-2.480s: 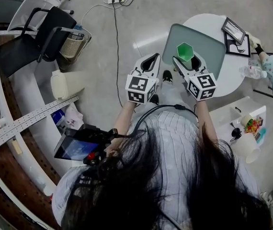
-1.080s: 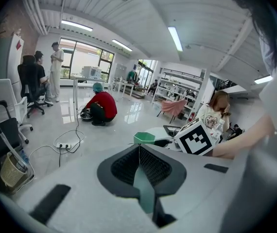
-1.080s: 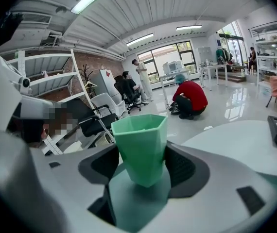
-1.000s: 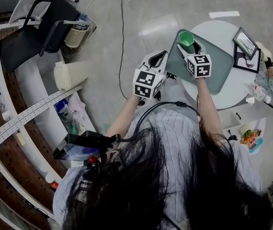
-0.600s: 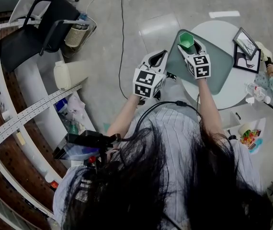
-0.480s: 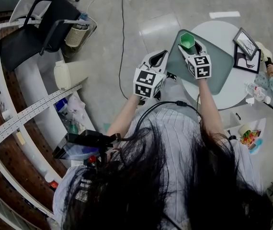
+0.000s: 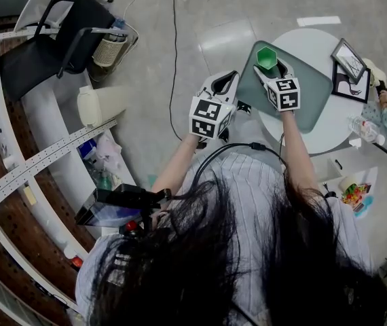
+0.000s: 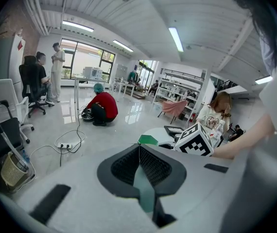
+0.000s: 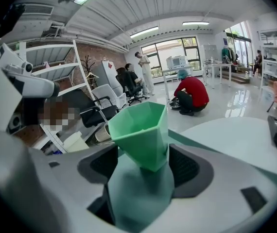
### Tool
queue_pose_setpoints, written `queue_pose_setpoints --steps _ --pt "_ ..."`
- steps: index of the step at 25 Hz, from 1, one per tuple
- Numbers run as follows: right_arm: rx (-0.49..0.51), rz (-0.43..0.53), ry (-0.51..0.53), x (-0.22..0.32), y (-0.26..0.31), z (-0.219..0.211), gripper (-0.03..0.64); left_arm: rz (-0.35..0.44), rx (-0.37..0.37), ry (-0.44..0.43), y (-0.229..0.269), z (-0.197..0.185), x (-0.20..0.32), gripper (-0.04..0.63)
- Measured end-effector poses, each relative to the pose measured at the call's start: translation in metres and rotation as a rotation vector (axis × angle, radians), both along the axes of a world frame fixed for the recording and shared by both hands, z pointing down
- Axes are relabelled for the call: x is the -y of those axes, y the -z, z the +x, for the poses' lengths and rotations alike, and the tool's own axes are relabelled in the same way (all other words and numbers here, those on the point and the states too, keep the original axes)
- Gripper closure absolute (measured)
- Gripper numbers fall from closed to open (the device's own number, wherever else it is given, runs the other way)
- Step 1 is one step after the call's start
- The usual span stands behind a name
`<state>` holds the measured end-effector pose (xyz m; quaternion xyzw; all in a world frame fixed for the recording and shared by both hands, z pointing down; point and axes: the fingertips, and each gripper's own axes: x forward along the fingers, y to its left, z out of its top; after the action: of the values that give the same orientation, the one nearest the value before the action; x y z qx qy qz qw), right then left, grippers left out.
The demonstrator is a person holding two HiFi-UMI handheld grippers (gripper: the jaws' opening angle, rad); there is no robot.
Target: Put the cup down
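The cup [image 9: 141,130] sits between the jaws of my right claw [image 9: 146,171], clamped low on its tapered, faceted body. The wide rim stands out past the fingertips. I hold it there because the narrow end fits the pads and leaves the mouth unobstructed. In the right gripper view it leans a little to the left and is not plumb. I cannot tell from either view whether its base is resting on the surface or is just above it.

Directly under the claw lies the grey-green mat [image 7: 305,94]. In the head view the cup [image 7: 267,57] and right claw [image 7: 273,70] are over the mat's far left corner, close to its edge. I judge that a tight landing spot, and a tapered cup released on a lean could tip, so I would level it and confirm contact before letting go.

The mat lies on the round white table [image 7: 316,43]. The picture frames [image 7: 348,61] stand well to the right of the claw, out of its path.

My left claw [image 8: 139,152] is clenched on nothing, jaws together. It hangs to the left of the right claw [image 7: 223,83], off the table and over the floor, parked where it cannot interfere.
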<state>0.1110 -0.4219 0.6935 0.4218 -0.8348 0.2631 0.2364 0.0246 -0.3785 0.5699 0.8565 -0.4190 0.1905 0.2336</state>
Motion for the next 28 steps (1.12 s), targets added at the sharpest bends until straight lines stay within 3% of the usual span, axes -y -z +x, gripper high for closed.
queue_pose_setpoints --steps 18,28 --pt "-0.012 0.005 -0.121 -0.008 -0.003 0.031 0.305 0.005 0.005 -0.003 -0.006 -0.007 -0.002 0.58" --pt "0.02 0.088 -0.178 -0.041 0.039 0.035 0.307 0.048 -0.011 -0.026 0.015 -0.017 -0.03 0.58"
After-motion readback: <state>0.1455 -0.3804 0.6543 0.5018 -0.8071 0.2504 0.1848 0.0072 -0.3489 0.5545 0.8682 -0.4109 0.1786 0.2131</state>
